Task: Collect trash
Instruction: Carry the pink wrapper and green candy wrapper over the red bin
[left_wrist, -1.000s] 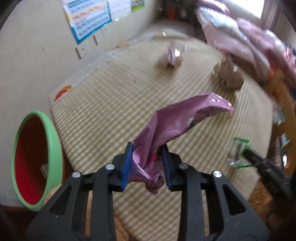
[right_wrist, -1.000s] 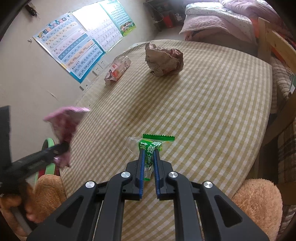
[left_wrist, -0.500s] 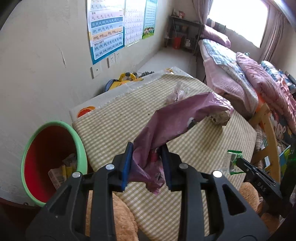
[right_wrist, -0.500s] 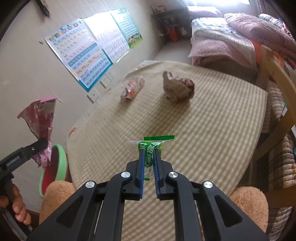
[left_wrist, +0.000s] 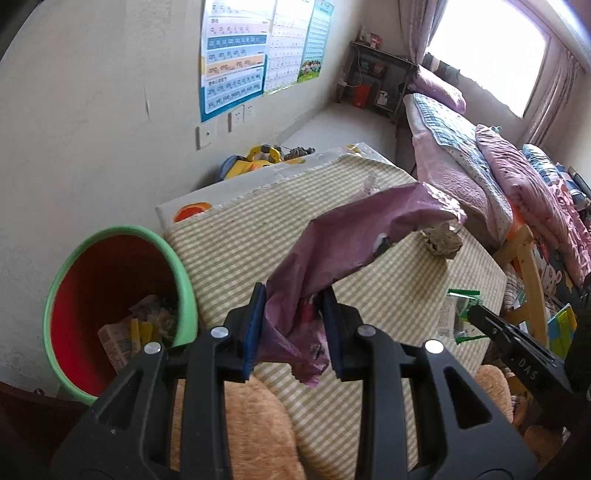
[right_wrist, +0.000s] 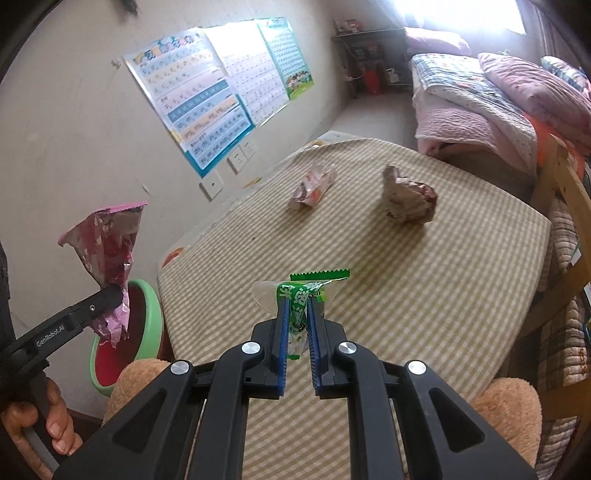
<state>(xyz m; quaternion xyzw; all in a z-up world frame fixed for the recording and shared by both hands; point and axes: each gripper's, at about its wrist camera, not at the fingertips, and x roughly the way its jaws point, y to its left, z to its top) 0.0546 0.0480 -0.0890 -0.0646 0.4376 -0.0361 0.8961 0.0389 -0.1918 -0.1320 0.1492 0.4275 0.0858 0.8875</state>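
A big table (right_wrist: 424, 295) with a yellow checked cloth fills the middle of the room. At its near left corner, down on the floor, sits a round bin (left_wrist: 177, 266) with a green rim and red inside, and some trash lies in it. The left gripper (left_wrist: 293, 325) is squeezed tight on a crinkly purple bag (left_wrist: 354, 240), held up in the air just right of the bin. The right gripper (right_wrist: 295, 332) is pinched on a small green wrapper (right_wrist: 299, 295), held over the near part of the table. On the far side of the table lie a crumpled brown paper ball (right_wrist: 406, 201) and, to its left, a little red and white wrapper (right_wrist: 312, 186).
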